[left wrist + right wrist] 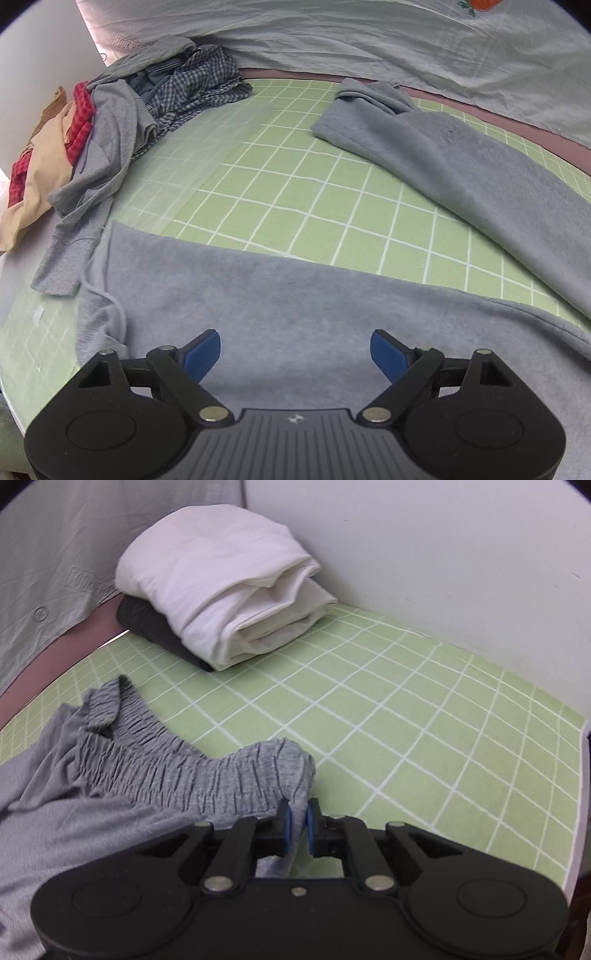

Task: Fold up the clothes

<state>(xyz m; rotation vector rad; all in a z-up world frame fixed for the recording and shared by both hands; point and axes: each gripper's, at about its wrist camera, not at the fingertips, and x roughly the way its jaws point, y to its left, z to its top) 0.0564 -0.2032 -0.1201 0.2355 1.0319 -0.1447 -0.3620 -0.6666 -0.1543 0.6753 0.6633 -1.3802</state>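
Right wrist view shows the right gripper (297, 821) with its blue-padded jaws pinched tight on the corner of the gathered elastic waistband (177, 764) of a pair of soft grey fleece trousers (332, 314), the cloth rising in a small peak just above the jaws. From that pinch the ruched waistband runs away to the left across the green mat with a white grid (406, 720), and the smooth grey cloth below it spreads to the lower left. Beyond the waistband, at the far end of the mat, a folded white sheet (229, 590) rests on top of a folded dark grey garment (155, 627), both close to a plain white wall (443, 546). Left wrist view shows the left gripper (295, 354) with its jaws spread wide and gripping nothing, poised over the near trouser leg, which lies flat across the mat. The other leg stretches diagonally beyond it to the right, the two parted by a wedge of bare mat. Left of the trousers, at the mat's edge, lies a loose heap of unfolded clothes (122, 122): grey knit pieces, a blue checked shirt, a red checked item and a tan one. Behind the mat hangs a wrinkled pale grey sheet (369, 44).
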